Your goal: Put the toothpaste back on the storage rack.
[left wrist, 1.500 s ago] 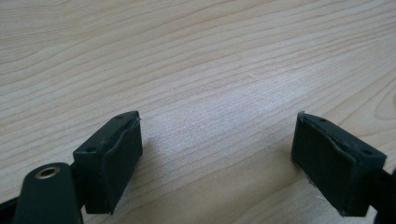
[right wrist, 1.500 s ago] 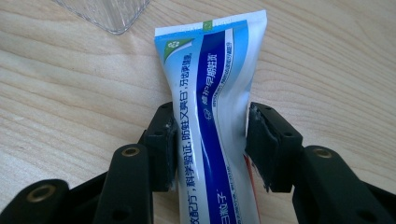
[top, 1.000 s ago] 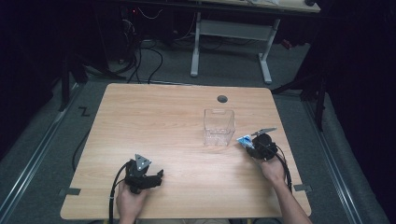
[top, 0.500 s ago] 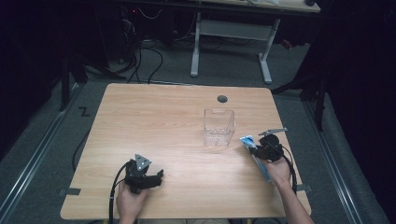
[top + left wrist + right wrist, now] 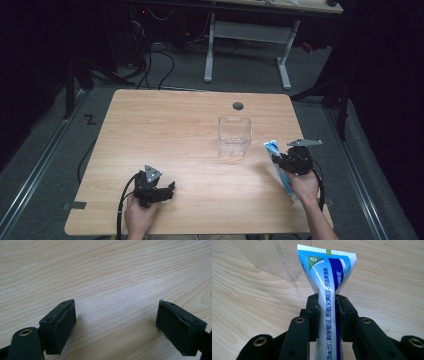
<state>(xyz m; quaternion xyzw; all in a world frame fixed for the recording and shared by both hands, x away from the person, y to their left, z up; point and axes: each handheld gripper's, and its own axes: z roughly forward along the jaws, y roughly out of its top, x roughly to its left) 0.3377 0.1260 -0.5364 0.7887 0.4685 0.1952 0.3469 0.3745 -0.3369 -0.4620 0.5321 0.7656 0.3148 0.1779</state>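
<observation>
beside the clear box (image 5: pixel 234 136), the right tool (image 5: pixel 327 307) pinches a glossy, flat-ended toothpaste tube (image 5: pixel 327 277).

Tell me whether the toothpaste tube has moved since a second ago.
Yes. In the high view the toothpaste tube, clamped in the right claw, has shifted right, away from the clear plastic box, toward the table's right edge.
</observation>
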